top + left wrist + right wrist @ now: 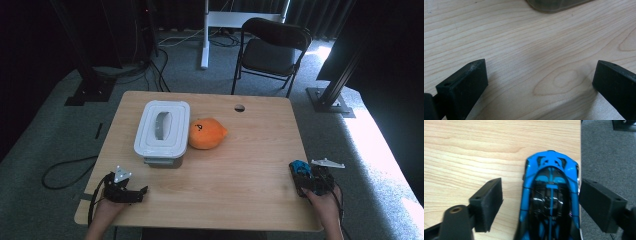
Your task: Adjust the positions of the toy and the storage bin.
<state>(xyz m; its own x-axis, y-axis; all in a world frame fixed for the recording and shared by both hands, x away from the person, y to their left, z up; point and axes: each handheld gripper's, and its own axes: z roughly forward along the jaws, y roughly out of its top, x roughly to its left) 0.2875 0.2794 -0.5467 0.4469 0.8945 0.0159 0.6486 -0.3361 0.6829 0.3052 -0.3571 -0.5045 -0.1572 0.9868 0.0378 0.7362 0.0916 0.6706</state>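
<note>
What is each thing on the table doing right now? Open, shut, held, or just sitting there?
White box: lid on, shut.
Orange plush toy: lying beside the box, untouched.
Blue toy car: on the table edge, between open jaws, not gripped.
Left gripper: open, empty.
Right gripper: open around the car.

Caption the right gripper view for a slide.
Right gripper open around a blue toy car at the table edge.

High view overhead, facing forward; tongs views close above table (250,165).
</note>
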